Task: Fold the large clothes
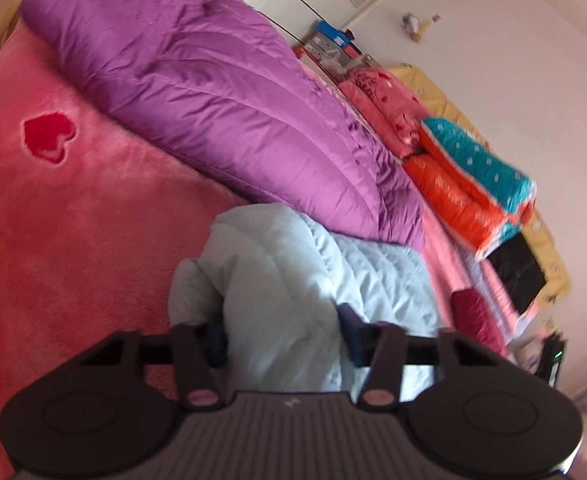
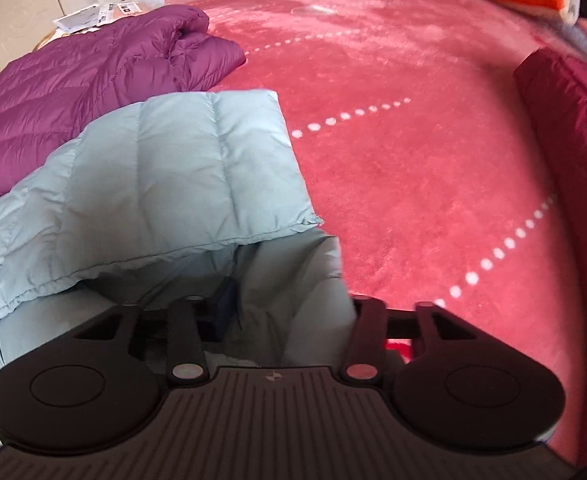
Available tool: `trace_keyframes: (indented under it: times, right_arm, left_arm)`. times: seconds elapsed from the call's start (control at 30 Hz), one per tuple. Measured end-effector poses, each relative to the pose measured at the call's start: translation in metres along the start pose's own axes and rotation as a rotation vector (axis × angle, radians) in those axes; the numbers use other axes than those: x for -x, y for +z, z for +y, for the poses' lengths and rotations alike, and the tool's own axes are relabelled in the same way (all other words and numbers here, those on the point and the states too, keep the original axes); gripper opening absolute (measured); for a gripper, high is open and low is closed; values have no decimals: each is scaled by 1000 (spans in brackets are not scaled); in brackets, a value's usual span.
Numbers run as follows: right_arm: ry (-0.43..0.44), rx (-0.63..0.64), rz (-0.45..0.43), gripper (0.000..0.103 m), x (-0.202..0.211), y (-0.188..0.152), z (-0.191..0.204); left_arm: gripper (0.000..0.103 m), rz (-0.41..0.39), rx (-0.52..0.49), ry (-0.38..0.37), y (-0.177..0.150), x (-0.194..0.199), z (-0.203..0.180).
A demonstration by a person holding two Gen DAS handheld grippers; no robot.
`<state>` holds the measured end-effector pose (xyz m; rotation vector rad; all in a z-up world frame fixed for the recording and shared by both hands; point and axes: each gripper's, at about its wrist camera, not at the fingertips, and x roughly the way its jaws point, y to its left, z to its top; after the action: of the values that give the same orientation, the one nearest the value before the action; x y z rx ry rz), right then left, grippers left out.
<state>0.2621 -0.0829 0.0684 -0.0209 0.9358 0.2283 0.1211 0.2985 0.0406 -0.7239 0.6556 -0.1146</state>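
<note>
A light blue quilted down jacket (image 1: 293,272) lies on the pink bed cover (image 1: 73,220). My left gripper (image 1: 283,334) is shut on a thick bunch of its fabric, which fills the gap between the blue pads. In the right wrist view the same light blue jacket (image 2: 181,168) lies folded over itself, and my right gripper (image 2: 289,320) is shut on a hanging fold of it. A purple down coat (image 1: 213,92) lies just behind the jacket; it also shows in the right wrist view (image 2: 73,80) at the left.
Folded orange and teal bedding (image 1: 473,184) and pink quilts (image 1: 381,96) are stacked along the wall. A dark red garment (image 2: 573,132) lies at the bed's right side. A door and papers (image 2: 105,12) are at the far left. The pink bed cover (image 2: 393,140) spreads out ahead.
</note>
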Motion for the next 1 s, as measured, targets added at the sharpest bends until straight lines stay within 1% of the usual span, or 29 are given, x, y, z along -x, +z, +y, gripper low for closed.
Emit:
trace_keyframes:
  times: [0.07,0.1,0.13,0.17,0.23,0.33,0.4,0.43,0.5,0.57,0.6,0.63,0.67,0.7,0.77,0.8,0.83,0.87,0.9,0.93,0.97,1.0]
  right_arm:
    - [-94,63,-51,23,16,-5,17]
    - [-140,107,-78,20,22,-9,24]
    - [-213,170,-121,16,33,-14,34]
    - [-268,215,-153,13,40,-18,41]
    - [-375,283,-218,11,56,-25,47]
    - [-532,325,-315,9,77,-30,43]
    - [-617,300,-365,9,90,-27,32]
    - [-647,275,-383,9,95,-26,25]
    - [-718,245,-424,9,106,-26,11]
    - [-791,198,-465,9,110,-25,-5]
    - [-822,155,-482,9,110,-23,-17]
    - [-849,110,-493,9,113,-24,-27]
    - [-879,64,-497,9,114,-26,-36]
    - [-909,5,-491,9,114,-29,-49]
    - [-920,-78,-444,10,106,-39,-69]
    - [-928,-100,-413,11,100,-46,-76]
    - [-924,-117,-387,14,95,-54,-80]
    - [-910,-128,-363,20,89,-61,-83]
    - [-894,-132,-338,23,83,-68,-85]
    - [-886,-128,-318,36,78,-77,-86]
    - [-886,-124,-312,50,77,-83,-84]
    - [-877,-122,-308,54,77,-88,-82]
  left_arm:
    - [32,-6,-36,4,-2,0,-4]
    - [29,-12,-51,-1,-3,1,-5]
    - [25,-20,-64,-8,-4,2,-7]
    - [22,-31,-74,-18,-4,3,-8]
    - [19,-52,-84,-47,-5,6,-10]
    - [17,-98,-86,-101,-6,10,-14]
    - [17,-153,-100,-152,-5,17,-18]
    - [17,-197,-116,-189,-6,23,-22]
    - [17,-293,-163,-271,-7,35,-33]
    - [17,-371,-211,-365,-8,46,-40]
    - [18,-401,-232,-391,-9,49,-42]
    - [19,-417,-241,-388,-10,48,-42]
    - [19,-405,-237,-359,-10,42,-42]
    - [19,-376,-225,-314,-9,34,-41]
    - [19,-298,-200,-186,-7,14,-37]
    - [19,-252,-197,-117,-7,5,-37]
    - [19,-197,-202,-40,-7,-6,-37]
    - [19,-153,-203,14,-8,-14,-36]
    - [19,-118,-197,55,-9,-21,-34]
    - [21,-90,-187,87,-10,-27,-31]
    - [26,-66,-178,120,-10,-32,-28]
    - [29,-45,-172,150,-9,-36,-25]
